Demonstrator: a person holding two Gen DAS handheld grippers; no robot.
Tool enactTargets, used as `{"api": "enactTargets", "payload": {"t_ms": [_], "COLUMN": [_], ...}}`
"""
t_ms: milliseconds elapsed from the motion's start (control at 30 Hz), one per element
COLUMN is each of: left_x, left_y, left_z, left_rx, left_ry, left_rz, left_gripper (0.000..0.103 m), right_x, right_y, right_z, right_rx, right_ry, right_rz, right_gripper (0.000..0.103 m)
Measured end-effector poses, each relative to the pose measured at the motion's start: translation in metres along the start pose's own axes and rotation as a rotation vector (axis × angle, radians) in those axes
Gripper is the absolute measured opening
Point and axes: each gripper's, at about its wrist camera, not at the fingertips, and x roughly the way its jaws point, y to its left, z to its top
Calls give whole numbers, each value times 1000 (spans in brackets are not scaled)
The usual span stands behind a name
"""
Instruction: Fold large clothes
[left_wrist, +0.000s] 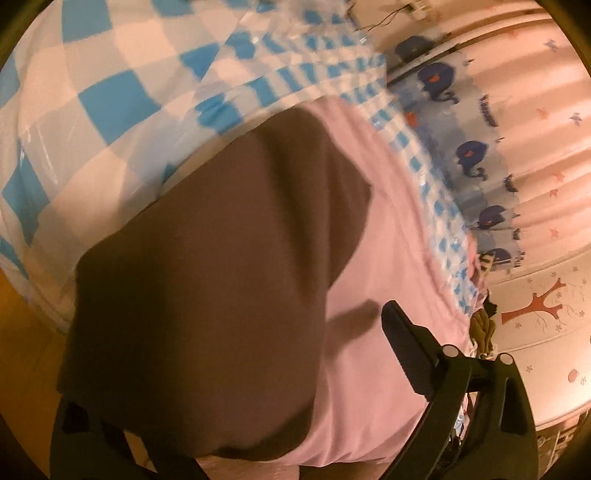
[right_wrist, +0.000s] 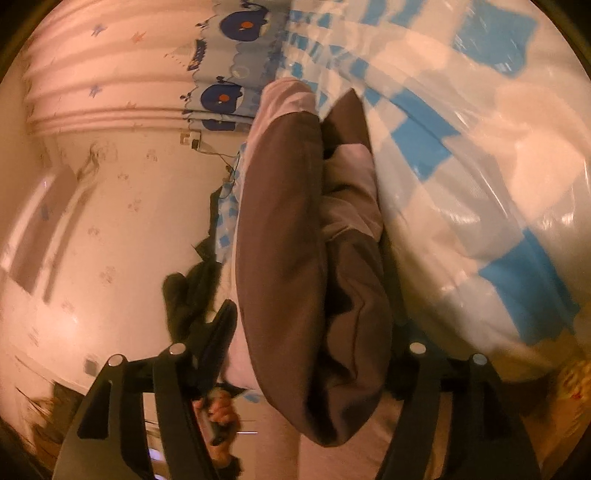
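Here, the brown-and-pink garment (right_wrist: 314, 258) hung bunched between the right claw (right_wrist: 310, 332) fingers, apparently clamped, and draped ahead of the left claw (left_wrist: 229, 369), whose closure could not be told; its bulk could slip loose above the checked bed (left_wrist: 92, 92).

1. Left wrist view looks forward along its fingers, close above the brown-and-pink garment (left_wrist: 207, 280).
2. Right wrist view, rolled sideways, faces it edge-on; both share the checkered bedcover (right_wrist: 480, 184).
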Motion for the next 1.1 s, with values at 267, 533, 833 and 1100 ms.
{"api": "enactTargets", "payload": {"t_ms": [267,533,833,1100], "left_x": [-5,5,11,13], "left_y": [15,26,16,12], "left_z": [4,-2,-11,-11], "left_rx": [36,-29,-30,-1], "left_ry": [15,34,17,12], "left_rz": [-41,-74,-88,-74], "left_gripper": [45,73,78,78], "right_x": [-5,-72,70,215], "right_y": [-6,55,191,149], "right_z": [-9,-22,-68,-84], "right_rx": [-16,-263,-919,-1051], "right_ry": [-38,-329,-137,149], "right_rz": [-47,-380,-485,-827], "right_gripper": [54,61,73,79]}}
